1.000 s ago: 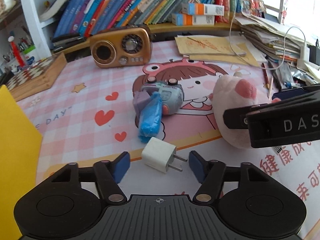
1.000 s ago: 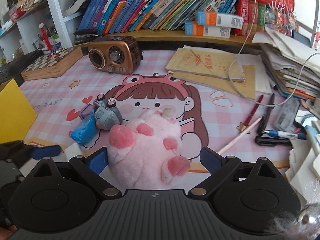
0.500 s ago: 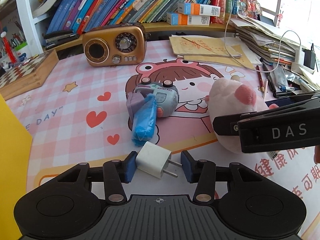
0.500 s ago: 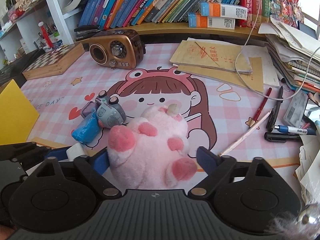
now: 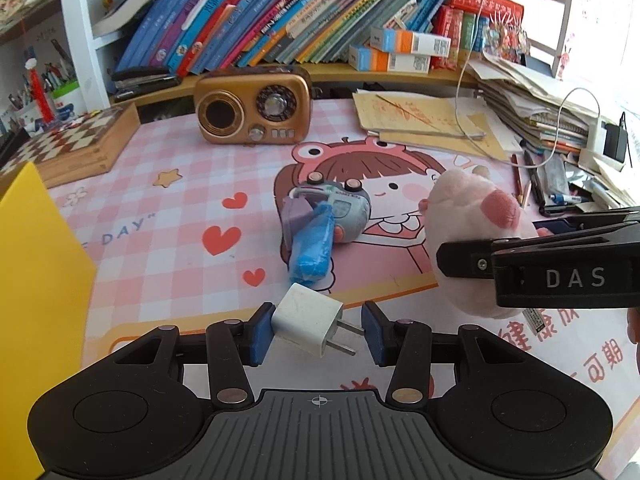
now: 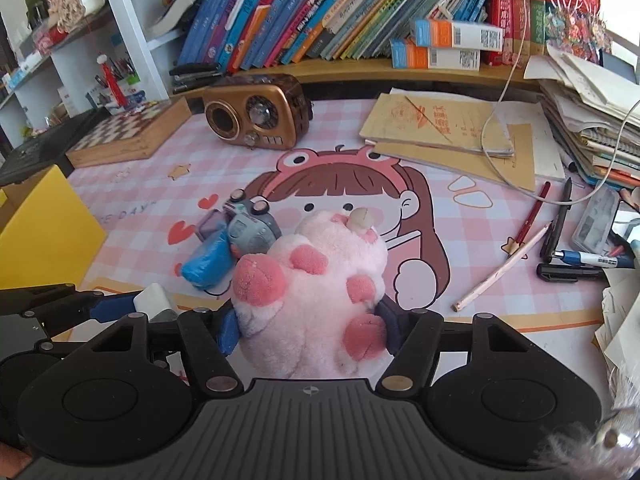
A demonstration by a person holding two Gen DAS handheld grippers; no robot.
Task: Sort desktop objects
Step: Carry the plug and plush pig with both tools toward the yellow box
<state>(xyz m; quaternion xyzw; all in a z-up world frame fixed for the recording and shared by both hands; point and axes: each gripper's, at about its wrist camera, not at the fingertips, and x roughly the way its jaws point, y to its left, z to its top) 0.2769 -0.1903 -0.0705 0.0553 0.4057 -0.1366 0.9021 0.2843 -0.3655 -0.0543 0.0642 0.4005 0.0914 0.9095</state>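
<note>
Left gripper [image 5: 316, 332] clamped on white charger [image 5: 308, 324], just above tabletop [image 5: 400, 304] edge. Right gripper [image 6: 308, 330], jaws just closing, squeezes pink plush [image 6: 316, 288] — lift both straight up w/o tilting.

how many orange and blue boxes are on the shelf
2, stacked at the shelf's right end in front of the books: upper box lying across lower box. More may be hidden behind the paper pile.
</note>
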